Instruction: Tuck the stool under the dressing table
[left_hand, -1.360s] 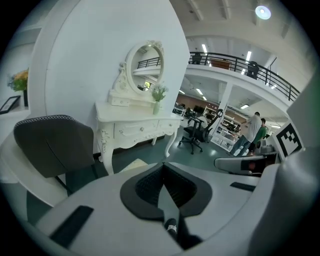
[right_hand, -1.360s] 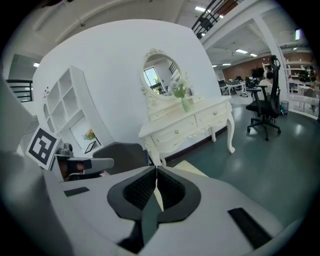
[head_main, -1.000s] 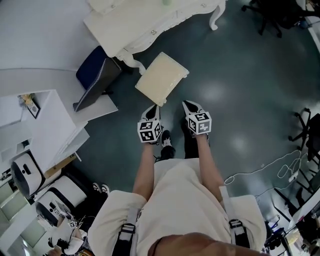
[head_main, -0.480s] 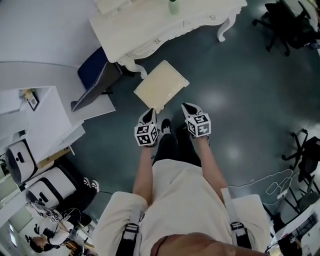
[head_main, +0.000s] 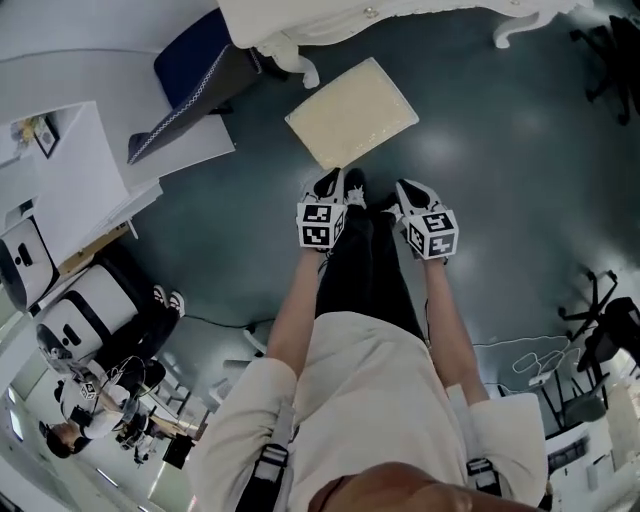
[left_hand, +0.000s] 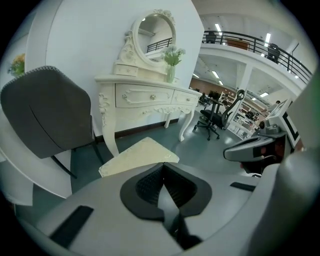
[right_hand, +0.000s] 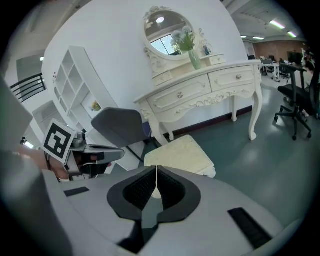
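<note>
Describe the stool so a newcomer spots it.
Find the white carved dressing table with the oval mirror. On the floor in front stands the stool. It is low, square and cream-topped, unlike the dark chair with a backrest beside it.

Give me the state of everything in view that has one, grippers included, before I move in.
stool: upright on the floor in front of the dressing table, not tucked under.
dressing table: drawers closed.
vase: upright on the tabletop, flowers in it.
left gripper: jaws together, nothing between them, near the stool's closest corner.
right gripper: jaws together, nothing between them, short of the stool.
</note>
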